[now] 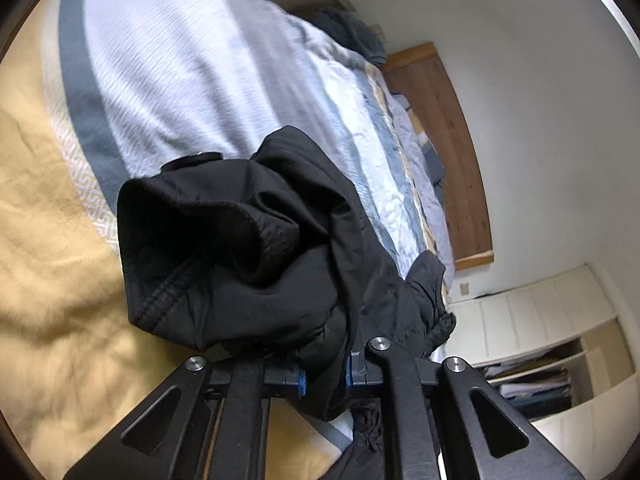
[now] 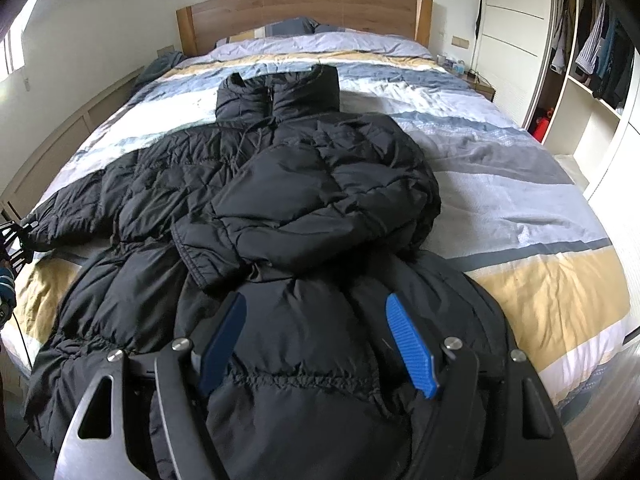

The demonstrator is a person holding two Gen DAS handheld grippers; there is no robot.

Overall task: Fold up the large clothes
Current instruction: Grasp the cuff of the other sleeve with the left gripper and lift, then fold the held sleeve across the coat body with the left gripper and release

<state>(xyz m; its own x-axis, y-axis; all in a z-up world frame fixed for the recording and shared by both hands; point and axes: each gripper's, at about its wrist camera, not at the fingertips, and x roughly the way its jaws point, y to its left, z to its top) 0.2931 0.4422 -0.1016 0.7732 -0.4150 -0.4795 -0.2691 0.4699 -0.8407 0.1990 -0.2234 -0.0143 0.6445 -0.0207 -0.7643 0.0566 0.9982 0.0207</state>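
1. Black puffer jacket (image 2: 280, 184) is seen whole only in the right wrist view: it is spread front-up along the striped bedspread (image 2: 520, 208), collar (image 2: 280, 92) toward the far wooden headboard (image 2: 304, 8), hem toward the near edge of the bed.
2. One sleeve (image 2: 304, 216) is laid folded across the chest of the jacket, its cuff (image 2: 200, 256) lying left of centre; the other sleeve is stretched out to the left edge of the bed.
3. The right gripper (image 2: 316, 344) is shown released, its blue pads (image 2: 412, 348) set wide apart over the lower body of the jacket; contact with the fabric cannot be told.
4. At the far left of that view, the left gripper (image 2: 16, 236) is glimpsed at the end of the outstretched sleeve, too small for its jaws to be judged there.
5. The left wrist view supplies that detail: the left gripper (image 1: 326, 376) is clenched on bunched black fabric, blue pads (image 1: 302, 384) visible on both sides of the pinched cloth, and the open sleeve cuff (image 1: 192, 240) is held up close to the lens above the bedspread (image 1: 180, 80).
6. An open wardrobe (image 2: 588, 60) with hanging clothes is shown at the right in the right wrist view; shelves with stacked items (image 1: 536, 384) appear only in the left wrist view.
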